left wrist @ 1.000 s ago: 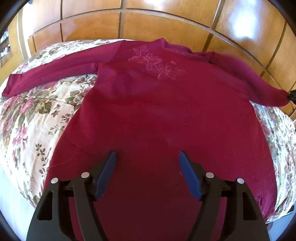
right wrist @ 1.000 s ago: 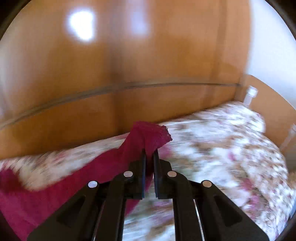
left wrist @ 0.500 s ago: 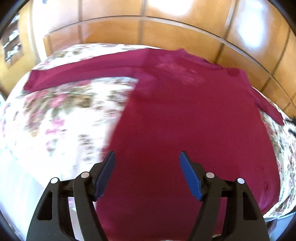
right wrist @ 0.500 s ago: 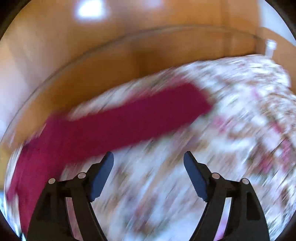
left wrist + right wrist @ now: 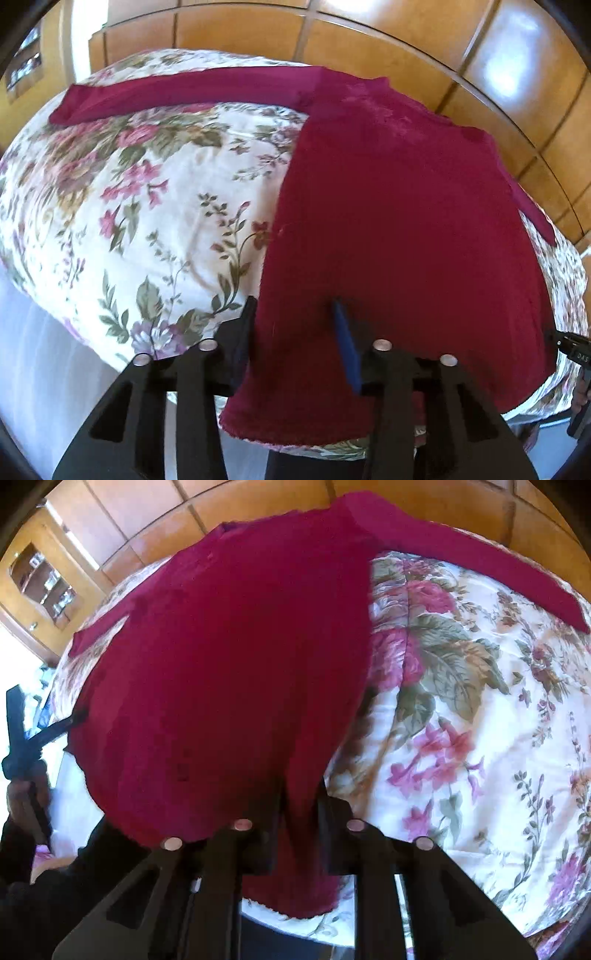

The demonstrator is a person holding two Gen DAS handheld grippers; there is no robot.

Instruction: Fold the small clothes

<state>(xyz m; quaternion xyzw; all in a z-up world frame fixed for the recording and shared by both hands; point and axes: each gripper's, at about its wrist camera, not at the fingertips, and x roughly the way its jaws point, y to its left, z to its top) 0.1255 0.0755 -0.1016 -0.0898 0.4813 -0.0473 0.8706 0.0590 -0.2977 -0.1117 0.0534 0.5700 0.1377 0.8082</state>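
Note:
A dark red long-sleeved top (image 5: 399, 206) lies spread flat on a floral bedspread (image 5: 147, 206), sleeves stretched out to both sides. My left gripper (image 5: 293, 317) straddles the top's lower left hem corner, its fingers narrowed around the cloth with a gap still between them. My right gripper (image 5: 301, 794) is shut on the lower right hem corner of the top (image 5: 229, 657). The left gripper also shows at the left edge of the right wrist view (image 5: 22, 731).
Wooden wardrobe panels (image 5: 369, 40) stand behind the bed. A glass-fronted cabinet (image 5: 40, 583) is at the far left. The bed's front edge (image 5: 110, 350) drops to a pale floor just under both grippers.
My right gripper let go of the sleeve end, swung down and shut on the right hem corner. My left gripper moved left to the left hem corner and narrowed around it.

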